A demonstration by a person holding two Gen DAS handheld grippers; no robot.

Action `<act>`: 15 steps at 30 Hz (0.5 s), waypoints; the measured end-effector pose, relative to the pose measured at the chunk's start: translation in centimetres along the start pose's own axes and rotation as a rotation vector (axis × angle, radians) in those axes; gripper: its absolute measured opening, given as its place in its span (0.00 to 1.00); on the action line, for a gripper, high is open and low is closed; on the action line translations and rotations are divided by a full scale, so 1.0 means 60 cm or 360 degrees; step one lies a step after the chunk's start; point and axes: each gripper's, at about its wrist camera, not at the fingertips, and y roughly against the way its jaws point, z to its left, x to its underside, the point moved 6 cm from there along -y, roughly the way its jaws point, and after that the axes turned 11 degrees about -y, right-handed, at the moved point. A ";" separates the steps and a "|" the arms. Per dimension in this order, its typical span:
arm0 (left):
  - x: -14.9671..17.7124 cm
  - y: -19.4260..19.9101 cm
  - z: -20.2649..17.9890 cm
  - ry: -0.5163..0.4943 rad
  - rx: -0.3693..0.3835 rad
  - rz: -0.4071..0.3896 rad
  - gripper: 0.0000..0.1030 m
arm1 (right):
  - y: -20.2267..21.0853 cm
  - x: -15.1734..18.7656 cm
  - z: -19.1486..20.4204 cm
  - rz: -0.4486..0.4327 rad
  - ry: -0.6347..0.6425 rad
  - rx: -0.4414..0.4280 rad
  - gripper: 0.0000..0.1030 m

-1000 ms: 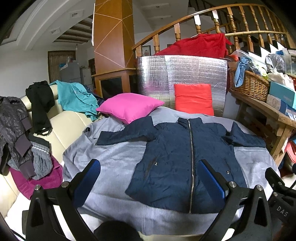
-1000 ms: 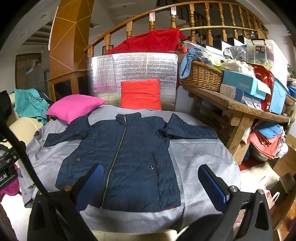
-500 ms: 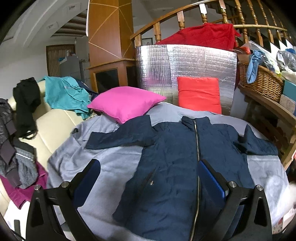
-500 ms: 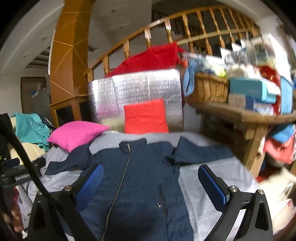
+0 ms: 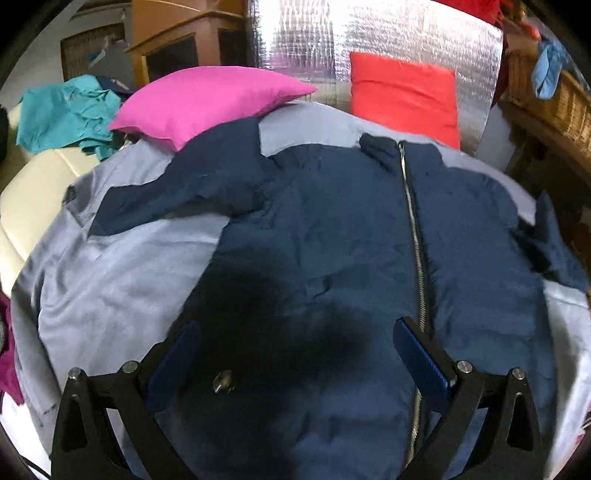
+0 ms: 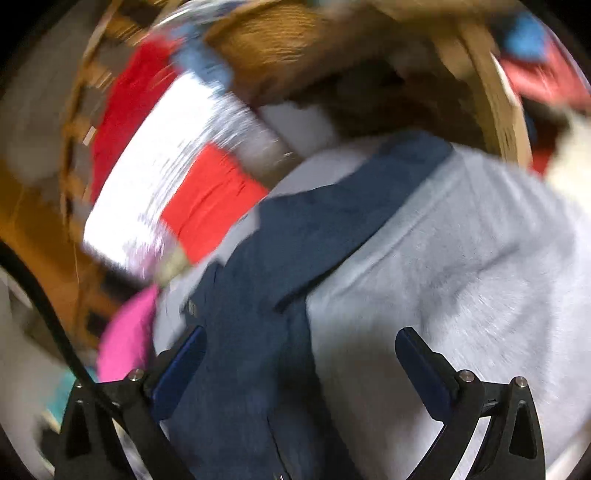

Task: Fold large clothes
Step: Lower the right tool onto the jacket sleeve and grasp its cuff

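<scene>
Where basket (image 5: 561,103) sits, blue cloth (image 5: 550,70) inside.

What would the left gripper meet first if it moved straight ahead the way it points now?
Most likely the navy jacket: the open left gripper points at its front panel, beside the zipper. Nothing shows in between, though depth is hard to judge.

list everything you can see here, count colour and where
navy zip-front jacket: one, navy, spread flat on the grey cover
grey fabric cover: one, light grey, under the jacket
pink cushion: one, pink, beyond the jacket's sleeve
red cushion: one, red, leaning on the foil sheet
silver foil sheet: one, silver, at the back
teal garment: one, teal, on the cream sofa
left tongs: open, over the jacket's lower front
right tongs: open, over the jacket's side; view blurred
</scene>
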 end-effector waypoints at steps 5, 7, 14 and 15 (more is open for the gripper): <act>-0.008 -0.035 -0.027 -0.0160 -0.0067 -0.0028 1.00 | -0.106 -0.112 -0.047 0.0002 -0.0305 -0.0054 0.88; -0.021 -0.035 -0.039 -0.0228 -0.0033 -0.0052 1.00 | -0.139 -0.136 -0.066 0.0014 -0.0381 -0.0068 0.78; -0.048 -0.034 -0.055 -0.0325 -0.0089 -0.0159 1.00 | -0.227 -0.205 -0.121 0.0025 -0.0562 0.0006 0.68; -0.049 -0.038 -0.056 -0.0320 -0.0089 -0.0149 1.00 | -0.235 -0.211 -0.127 0.0017 -0.0579 0.0022 0.61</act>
